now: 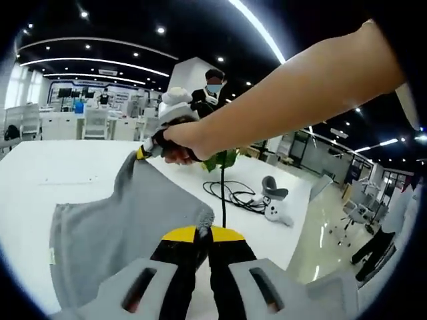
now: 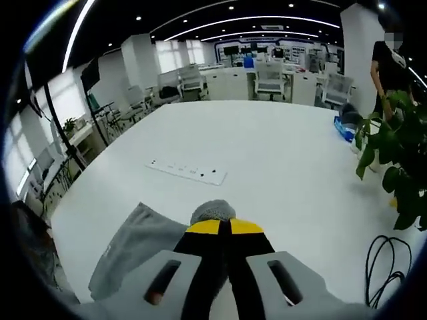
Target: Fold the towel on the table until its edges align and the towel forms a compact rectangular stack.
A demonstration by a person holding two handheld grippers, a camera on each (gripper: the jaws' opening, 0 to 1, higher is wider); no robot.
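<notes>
Each hand-held gripper [image 1: 203,233] pinches a lifted towel [image 1: 113,230] corner.

A wide open-plan room with a dark ceiling [image 2: 200,10] carries long curved strips of white light [image 2: 260,20] and small round spotlights [image 1: 161,30]. At the far end stand rows of white desks and pale office chairs [image 2: 269,75], with dark screens [image 2: 231,49] mounted above them. A thick square white pillar [image 2: 142,61] rises on the left, near bright windows [image 2: 63,100]. In the left gripper view, the pale glossy floor [image 1: 327,227] reflects the lights, and a wheeled grey chair [image 1: 355,217] stands on it at the right.
</notes>
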